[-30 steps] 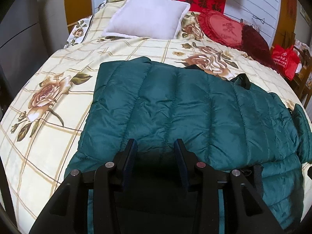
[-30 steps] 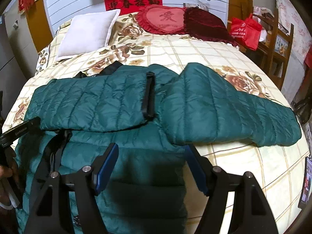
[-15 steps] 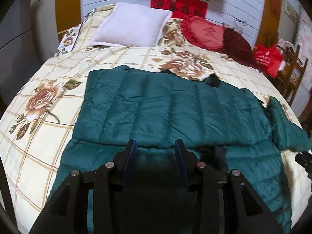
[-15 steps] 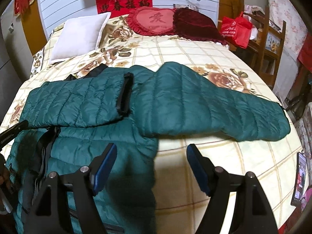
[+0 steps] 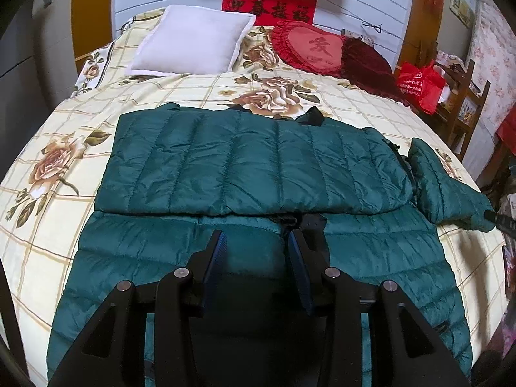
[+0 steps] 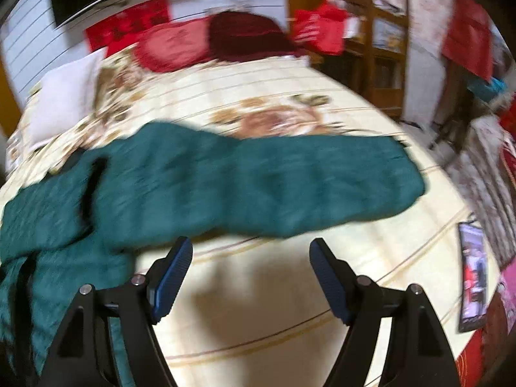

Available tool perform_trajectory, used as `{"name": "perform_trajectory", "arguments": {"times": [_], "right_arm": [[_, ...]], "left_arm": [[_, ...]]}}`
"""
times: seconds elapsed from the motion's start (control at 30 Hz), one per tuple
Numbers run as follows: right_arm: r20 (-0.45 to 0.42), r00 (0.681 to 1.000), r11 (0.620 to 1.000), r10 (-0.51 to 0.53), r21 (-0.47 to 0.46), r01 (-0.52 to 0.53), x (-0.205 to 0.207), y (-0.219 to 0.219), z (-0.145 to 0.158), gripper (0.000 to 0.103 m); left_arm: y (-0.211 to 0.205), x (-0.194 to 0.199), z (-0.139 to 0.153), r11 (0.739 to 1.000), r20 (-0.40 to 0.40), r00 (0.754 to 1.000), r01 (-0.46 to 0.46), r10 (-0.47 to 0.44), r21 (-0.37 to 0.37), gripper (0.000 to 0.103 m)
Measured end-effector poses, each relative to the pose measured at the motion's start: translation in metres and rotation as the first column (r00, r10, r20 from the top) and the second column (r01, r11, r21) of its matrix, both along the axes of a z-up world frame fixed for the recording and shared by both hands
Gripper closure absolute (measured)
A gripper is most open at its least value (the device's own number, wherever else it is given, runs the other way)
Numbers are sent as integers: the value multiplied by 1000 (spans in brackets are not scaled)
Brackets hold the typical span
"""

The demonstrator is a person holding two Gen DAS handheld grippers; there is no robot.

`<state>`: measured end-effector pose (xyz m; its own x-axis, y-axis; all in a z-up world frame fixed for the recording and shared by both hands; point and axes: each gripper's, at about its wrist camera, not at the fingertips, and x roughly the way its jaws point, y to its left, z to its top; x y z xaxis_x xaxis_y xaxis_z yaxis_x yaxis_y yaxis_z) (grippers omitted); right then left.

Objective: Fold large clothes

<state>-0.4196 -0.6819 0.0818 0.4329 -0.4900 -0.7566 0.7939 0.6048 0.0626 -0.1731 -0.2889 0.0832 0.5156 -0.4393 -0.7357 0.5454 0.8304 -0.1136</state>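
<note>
A dark green puffer jacket (image 5: pixel 258 167) lies flat on the bed, one sleeve folded across its chest. My left gripper (image 5: pixel 255 237) hovers over the jacket's lower body, open, with nothing between its fingers. In the blurred right wrist view the other sleeve (image 6: pixel 258 187) stretches out to the right over the sheet. My right gripper (image 6: pixel 251 243) is open above bare sheet just in front of that sleeve, with the jacket body (image 6: pixel 64 258) to its left. It holds nothing.
The floral checked bedsheet (image 5: pixel 48 193) covers a wide bed. A white pillow (image 5: pixel 193 45), a red heart cushion (image 5: pixel 309 48) and a dark red cushion (image 5: pixel 364 61) lie at the head. A red bag (image 5: pixel 419 84) and wooden chair (image 5: pixel 464 103) stand at the right. A phone (image 6: pixel 472 274) lies at the bed's right edge.
My right gripper has swung right, off the jacket body to bare sheet by the outstretched sleeve, and rolled. My left gripper has drawn back, so more of the lower jacket shows.
</note>
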Motion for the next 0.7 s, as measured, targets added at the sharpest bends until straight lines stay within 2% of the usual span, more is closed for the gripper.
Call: {"name": "perform_trajectory", "arguments": {"times": [0.13, 0.37, 0.53, 0.6, 0.63, 0.67, 0.7], "right_arm": [[-22, 991, 991, -133, -7, 133, -19, -54, -4, 21], [-56, 938, 937, -343, 43, 346, -49, -137, -34, 21], [-47, 908, 902, -415, 104, 418, -60, -166, -55, 21], [-36, 910, 900, -414, 136, 415, -60, -170, -63, 21], [-33, 912, 905, -409, 119, 409, -59, -167, -62, 24], [-15, 927, 921, -374, 112, 373, -55, -165, -61, 40], [-12, 936, 929, -353, 111, 352, -52, -163, -60, 46]], "left_arm": [[1, 1, 0, 1000, -4, 1000, -4, 4, -10, 51], [3, 7, -3, 1000, -11, 1000, -12, 12, -6, 51], [3, 14, -10, 1000, -26, 999, -21, 21, 6, 51], [4, 16, -13, 1000, -32, 999, -24, 24, 11, 51], [5, 17, -14, 1000, -34, 999, -25, 26, 13, 51], [6, 17, -15, 1000, -35, 999, -27, 28, 14, 51], [7, 18, -15, 999, -36, 999, -29, 29, 14, 51]]}}
